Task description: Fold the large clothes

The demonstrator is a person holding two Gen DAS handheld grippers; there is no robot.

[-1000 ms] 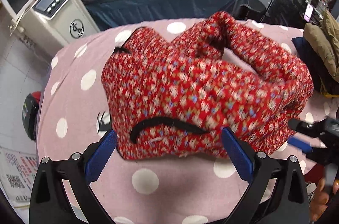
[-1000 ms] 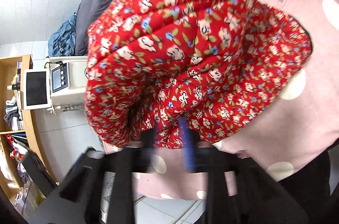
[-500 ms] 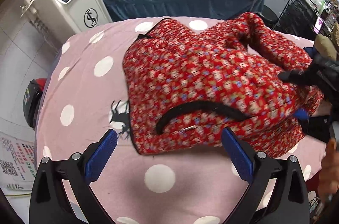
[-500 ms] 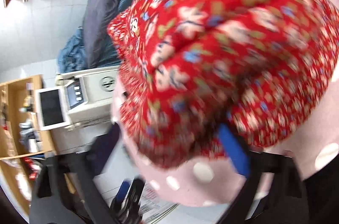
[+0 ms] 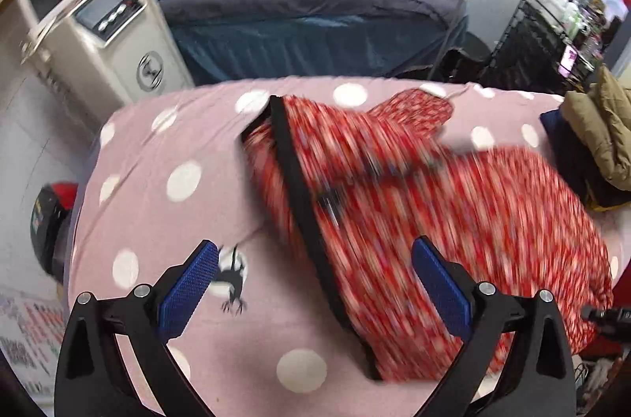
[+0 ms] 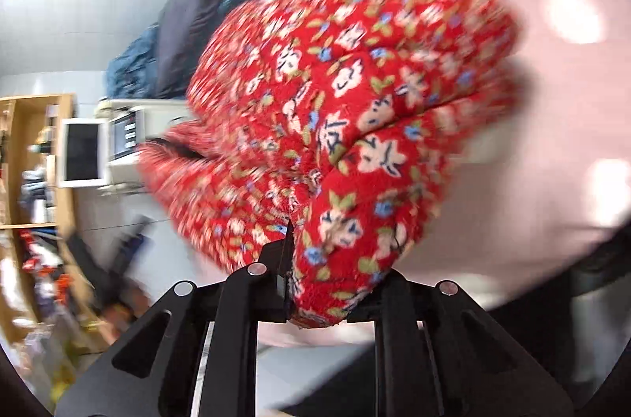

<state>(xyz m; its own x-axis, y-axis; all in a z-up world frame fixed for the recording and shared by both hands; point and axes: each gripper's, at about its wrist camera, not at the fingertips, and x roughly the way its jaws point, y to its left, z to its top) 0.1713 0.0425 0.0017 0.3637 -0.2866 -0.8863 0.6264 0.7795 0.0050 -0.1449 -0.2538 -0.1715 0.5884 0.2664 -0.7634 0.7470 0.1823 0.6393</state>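
A red floral garment [image 5: 434,204] with black trim lies spread and blurred across the pink polka-dot table cover [image 5: 157,188]. My left gripper [image 5: 315,287] hovers open above its near edge, with the black trim running between the blue pads [image 5: 189,287] untouched. In the right wrist view a thick fold of the garment [image 6: 355,125] bulges out of my right gripper [image 6: 315,271]. Its jaws are closing and pinch the cloth, which hides the right finger. A dark part of the right gripper [image 5: 607,316] shows at the garment's right end.
A white machine with a screen [image 5: 118,34] stands left of the table. A dark covered bed [image 5: 315,11] runs behind it. An olive coat [image 5: 599,129] lies at the right edge, a black wire rack [image 5: 528,38] beyond. Wooden shelves [image 6: 31,157] line the wall.
The bunched garment has been pulled out toward the right and now lies longer and flatter. My right gripper went from wide apart to pinched on a fold. My left gripper drew back, still open.
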